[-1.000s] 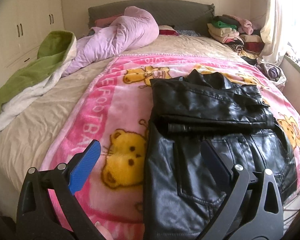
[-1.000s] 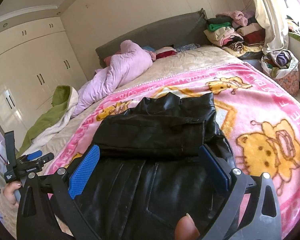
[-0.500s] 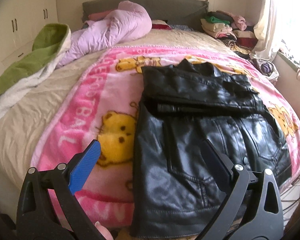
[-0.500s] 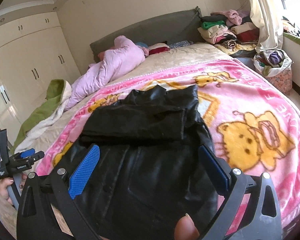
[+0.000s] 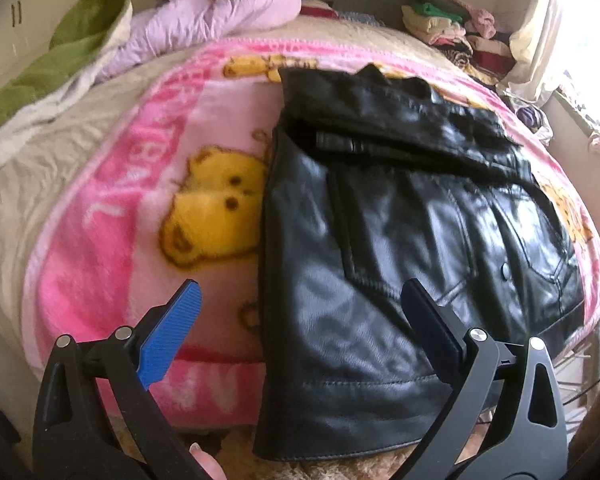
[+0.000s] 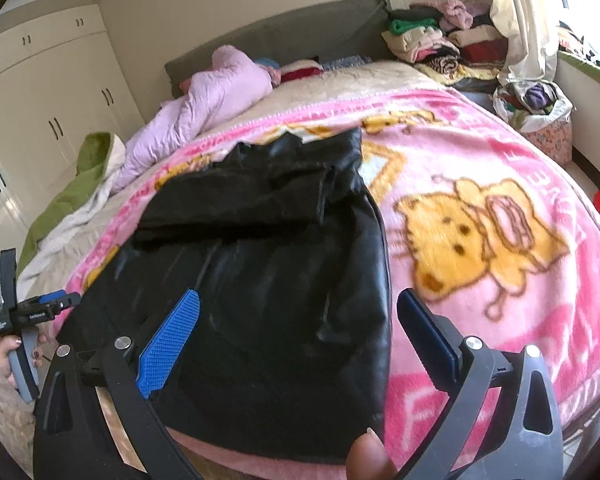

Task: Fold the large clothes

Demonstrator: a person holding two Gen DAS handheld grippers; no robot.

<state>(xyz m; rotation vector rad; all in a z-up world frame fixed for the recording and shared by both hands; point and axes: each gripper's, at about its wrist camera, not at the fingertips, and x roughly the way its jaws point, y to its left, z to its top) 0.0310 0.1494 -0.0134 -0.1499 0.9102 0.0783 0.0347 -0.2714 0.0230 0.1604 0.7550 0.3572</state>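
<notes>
A black leather jacket (image 5: 380, 232) lies flat on a pink cartoon blanket (image 5: 112, 216) on the bed, its sleeves folded across the upper part. Its hem hangs at the bed's near edge. My left gripper (image 5: 300, 320) is open and empty, held above the jacket's lower left part. The jacket also shows in the right wrist view (image 6: 268, 272). My right gripper (image 6: 300, 328) is open and empty above the jacket's lower right edge. The left gripper also shows in the right wrist view (image 6: 40, 312), held in a hand at the far left.
A lilac duvet (image 5: 216, 8) and a green and white blanket (image 5: 56, 60) lie at the bed's far left. Stacked folded clothes (image 6: 440, 40) sit at the head right. A bag of clothes (image 6: 536, 112) stands on the floor by the curtain. White wardrobes (image 6: 40, 92) line the left wall.
Both grippers have pulled back toward the foot of the bed and risen, so the jacket's hem and the bed's near edge now show. The jacket has not moved.
</notes>
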